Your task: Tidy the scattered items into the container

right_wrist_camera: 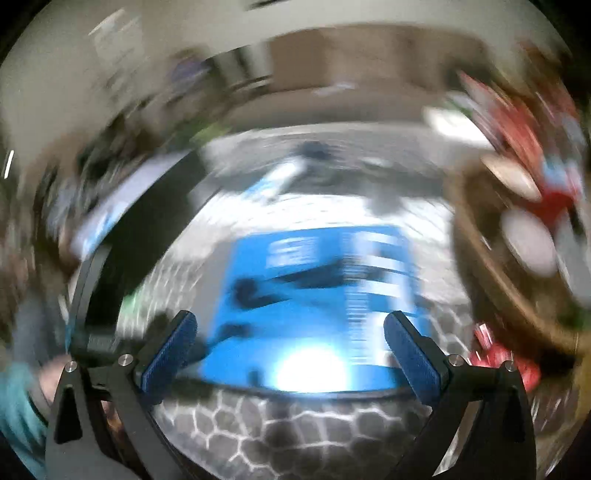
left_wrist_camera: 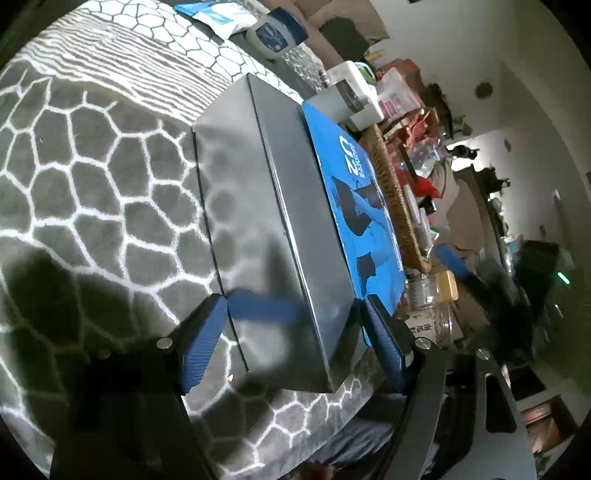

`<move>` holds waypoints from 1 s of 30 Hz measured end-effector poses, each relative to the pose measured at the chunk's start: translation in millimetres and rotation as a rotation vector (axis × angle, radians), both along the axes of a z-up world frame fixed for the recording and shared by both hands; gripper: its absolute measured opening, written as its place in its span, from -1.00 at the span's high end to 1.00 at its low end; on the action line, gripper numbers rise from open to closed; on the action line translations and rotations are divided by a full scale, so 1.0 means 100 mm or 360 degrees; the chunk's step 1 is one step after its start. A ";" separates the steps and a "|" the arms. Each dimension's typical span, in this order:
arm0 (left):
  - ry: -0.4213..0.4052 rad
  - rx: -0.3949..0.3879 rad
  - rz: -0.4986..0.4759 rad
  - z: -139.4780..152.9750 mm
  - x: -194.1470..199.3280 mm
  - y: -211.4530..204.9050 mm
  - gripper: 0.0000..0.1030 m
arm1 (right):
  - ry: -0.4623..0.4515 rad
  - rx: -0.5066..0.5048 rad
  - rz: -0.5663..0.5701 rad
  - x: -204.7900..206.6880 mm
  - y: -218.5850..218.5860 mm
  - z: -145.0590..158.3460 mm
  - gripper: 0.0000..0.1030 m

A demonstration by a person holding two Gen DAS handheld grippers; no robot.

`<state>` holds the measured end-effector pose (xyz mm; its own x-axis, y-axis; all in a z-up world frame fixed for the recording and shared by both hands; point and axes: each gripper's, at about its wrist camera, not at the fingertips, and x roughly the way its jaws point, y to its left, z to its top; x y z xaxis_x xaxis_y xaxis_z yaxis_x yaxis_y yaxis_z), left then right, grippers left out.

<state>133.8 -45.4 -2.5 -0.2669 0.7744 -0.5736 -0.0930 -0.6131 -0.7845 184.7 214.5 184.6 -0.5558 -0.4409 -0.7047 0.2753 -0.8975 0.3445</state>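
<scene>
**Blue-faced box stands on edge between the left claw's pads**

Box first: a flat rectangular carton with dark grey sides and a bright blue printed face stands on its narrow edge on the grey cloth with white honeycomb lines. The left claw straddles its near end, one blue ribbed pad on the grey side, the other by the blue face; whether the pads press on the carton I cannot tell, though they sit close against it. Just beyond the blue face is a brown woven wicker basket crowded with packets. Farther back on the cloth lie a white jar with a dark blue lid and a blue-and-white sachet.

From the right wrist view everything smears with motion. The right claw is spread wide with nothing between its pads, above the carton's blue face, and the basket rim curves past on the right. A teal sleeve shows at the lower left edge.
</scene>
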 end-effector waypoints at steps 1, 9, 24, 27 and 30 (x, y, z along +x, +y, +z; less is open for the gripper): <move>-0.0001 -0.0001 0.0000 0.00 0.00 0.00 -0.41 | -0.0093 -0.0089 -0.0082 -0.10 0.15 -0.10 -1.00; -0.0010 0.0006 0.0003 0.00 0.02 -0.03 -0.44 | -0.0311 -0.0053 -0.0095 -0.24 0.05 -0.46 -1.00; 0.0253 -0.0047 0.0267 0.48 0.23 -0.61 -0.93 | -0.0281 0.0066 0.0318 -0.03 -0.71 -0.53 -1.00; 0.0317 -0.0069 0.0287 0.57 0.33 -0.67 -0.92 | -0.0283 0.0023 0.0338 -0.05 -0.75 -0.55 -1.00; 0.0297 0.0040 0.0334 0.57 0.34 -0.80 -0.92 | -0.0297 -0.0018 0.0365 -0.04 -0.78 -0.53 -1.00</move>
